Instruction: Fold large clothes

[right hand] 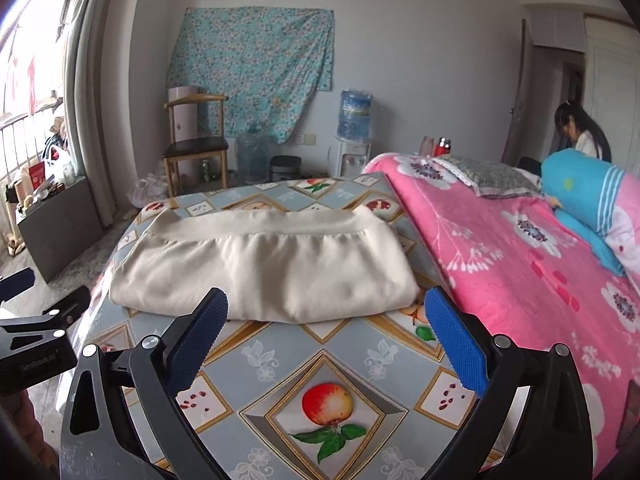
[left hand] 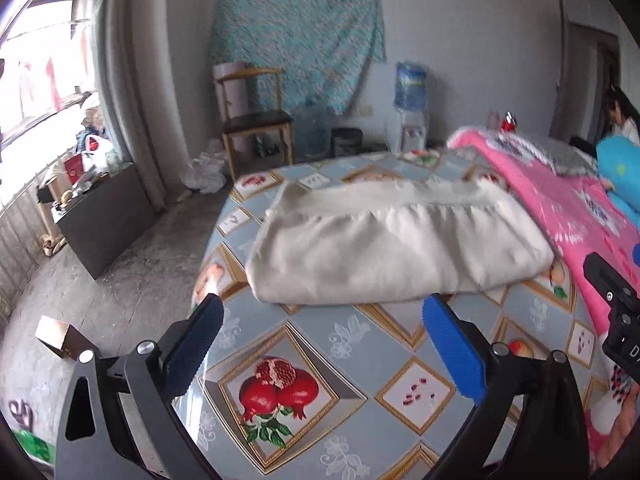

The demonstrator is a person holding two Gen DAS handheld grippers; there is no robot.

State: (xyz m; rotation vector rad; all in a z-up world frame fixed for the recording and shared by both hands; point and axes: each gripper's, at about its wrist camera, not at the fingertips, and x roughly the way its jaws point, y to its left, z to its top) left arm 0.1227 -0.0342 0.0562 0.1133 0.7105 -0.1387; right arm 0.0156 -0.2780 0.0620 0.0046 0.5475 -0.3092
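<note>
fruit-patterned tablecloth [right hand: 332, 344] runs ahead of me beside a pink blanket [right hand: 520, 264], and the cream garment [right hand: 264, 264] lies on it folded into a thick, tidy bundle. my left gripper [left hand: 320, 344] and right gripper [right hand: 326, 340] hang just short of its near edge, jaws spread wide and holding nothing. for another fold i would pinch both near corners evenly, lifting together so the layers stay aligned.

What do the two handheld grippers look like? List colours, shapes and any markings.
Both match: the left gripper and the right gripper each have a black angular frame with triangular cut-outs, silver round pivot bolts, and two flat blue pads with a ribbed, serrated surface. The right wrist view shows small pale lettering on the left gripper's black body, too blurred to read. No cables or sleeves show.
</note>
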